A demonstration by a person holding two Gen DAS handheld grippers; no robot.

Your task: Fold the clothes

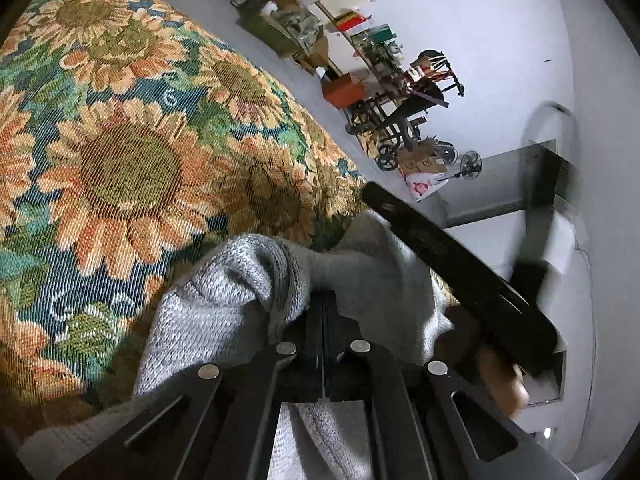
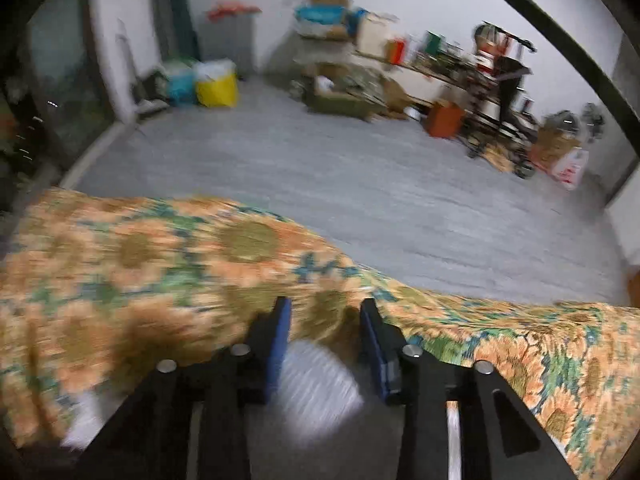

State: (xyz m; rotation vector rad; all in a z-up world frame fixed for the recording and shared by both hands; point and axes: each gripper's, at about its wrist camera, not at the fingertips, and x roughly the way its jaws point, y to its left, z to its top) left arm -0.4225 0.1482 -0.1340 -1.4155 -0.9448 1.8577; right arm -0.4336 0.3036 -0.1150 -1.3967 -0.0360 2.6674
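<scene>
A grey knit garment [image 1: 224,292] lies bunched on a sunflower-patterned cloth [image 1: 132,128]. My left gripper [image 1: 324,300] is shut on a fold of the garment, which drapes over both sides of the closed fingers. My right gripper [image 2: 325,312] is open with blue pads [image 2: 280,340], above the sunflower cloth [image 2: 160,256]. A blurred piece of the grey garment [image 2: 316,384] shows between and below its fingers, not clamped. The right gripper's black body [image 1: 460,272] crosses the left wrist view, with a hand [image 1: 500,376] under it.
Grey floor [image 2: 360,176] lies beyond the cloth's edge. Cluttered shelves and boxes [image 2: 400,68] line the far wall, with a yellow bag [image 2: 218,88] and a black cart [image 1: 396,120]. The right wrist view is motion-blurred.
</scene>
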